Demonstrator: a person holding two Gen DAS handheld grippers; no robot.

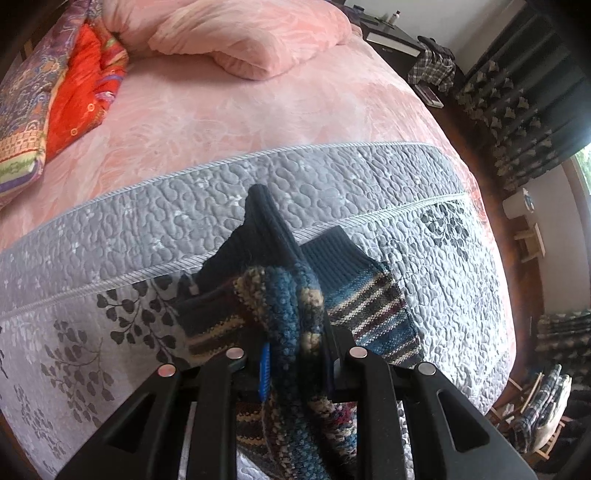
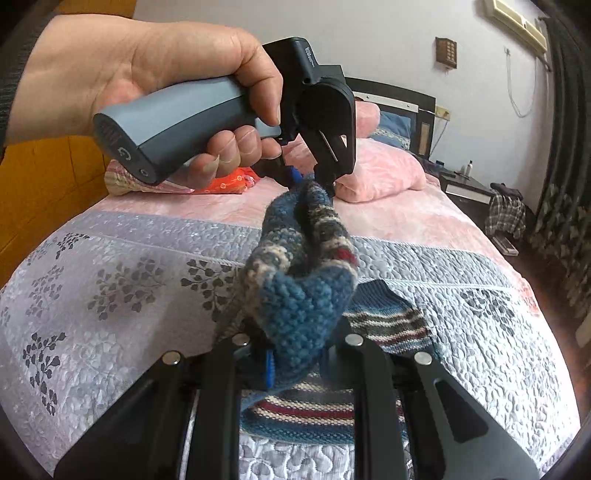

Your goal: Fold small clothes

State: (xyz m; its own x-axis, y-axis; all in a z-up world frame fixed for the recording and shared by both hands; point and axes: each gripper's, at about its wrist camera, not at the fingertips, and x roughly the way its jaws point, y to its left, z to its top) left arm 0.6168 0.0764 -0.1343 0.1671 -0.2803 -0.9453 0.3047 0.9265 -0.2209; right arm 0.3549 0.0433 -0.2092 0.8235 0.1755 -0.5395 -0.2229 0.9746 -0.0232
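A striped knitted sock [image 2: 303, 280] in blue, beige and dark red hangs in the air above the grey quilt [image 2: 122, 295]. My right gripper [image 2: 295, 362] is shut on its lower end. My left gripper [image 2: 316, 180], held by a hand [image 2: 155, 66], is shut on the upper end. In the left wrist view the same sock [image 1: 291, 314] bunches between the left gripper [image 1: 295, 363] fingers, and its dark ribbed cuff [image 1: 264, 218] sticks out beyond them. A second striped sock [image 1: 373, 314] [image 2: 391, 321] lies flat on the quilt beneath.
The quilt covers the near end of a bed with a pink bedspread [image 1: 240, 118]. Pink pillows [image 1: 240, 33] and a red and patterned cushion [image 1: 81, 92] lie at the far end. A nightstand [image 2: 465, 188], checked cloth [image 2: 504, 214] and dark curtains [image 1: 517, 92] stand to the right.
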